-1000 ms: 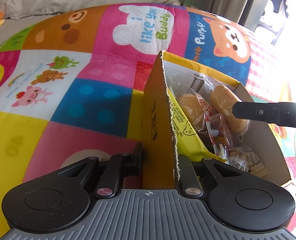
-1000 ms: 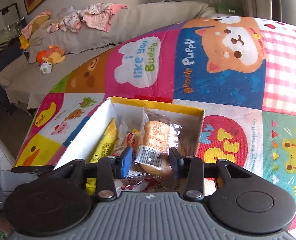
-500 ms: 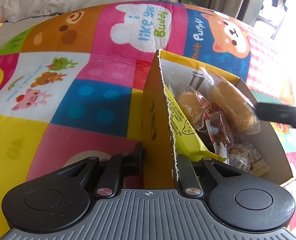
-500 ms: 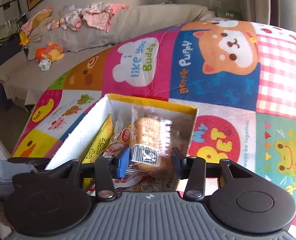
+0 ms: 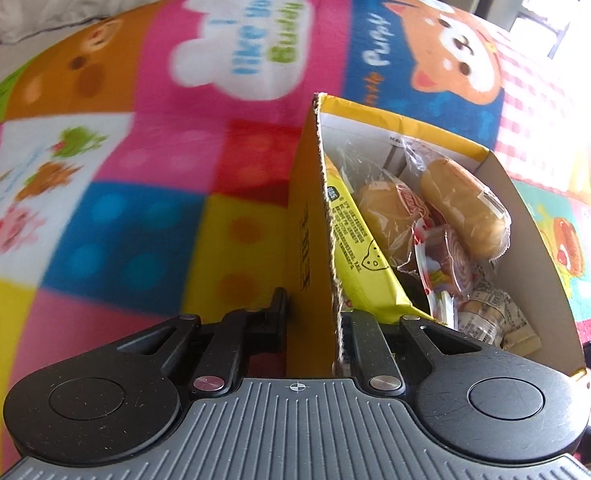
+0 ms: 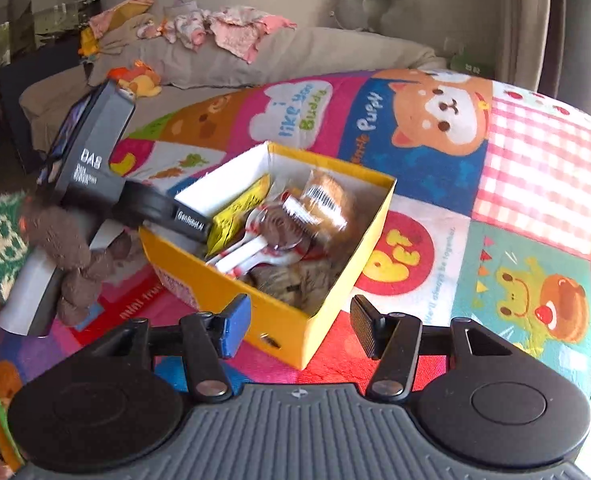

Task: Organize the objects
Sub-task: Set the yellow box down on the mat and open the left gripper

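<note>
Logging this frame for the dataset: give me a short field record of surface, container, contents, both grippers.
surface: colourful cartoon play mat
container: open yellow cardboard box on the mat
contents: clear-wrapped bread rolls, yellow snack packet, white plastic spoons
left gripper: shut on the box's side wall
right gripper: open, holding nothing, jaws just been opening, near the box's corner

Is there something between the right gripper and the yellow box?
Nothing visible. The right gripper has just opened its jaws and is empty, and only bare mat lies between it and the near corner of the box. The left gripper clamps the opposite wall.
</note>
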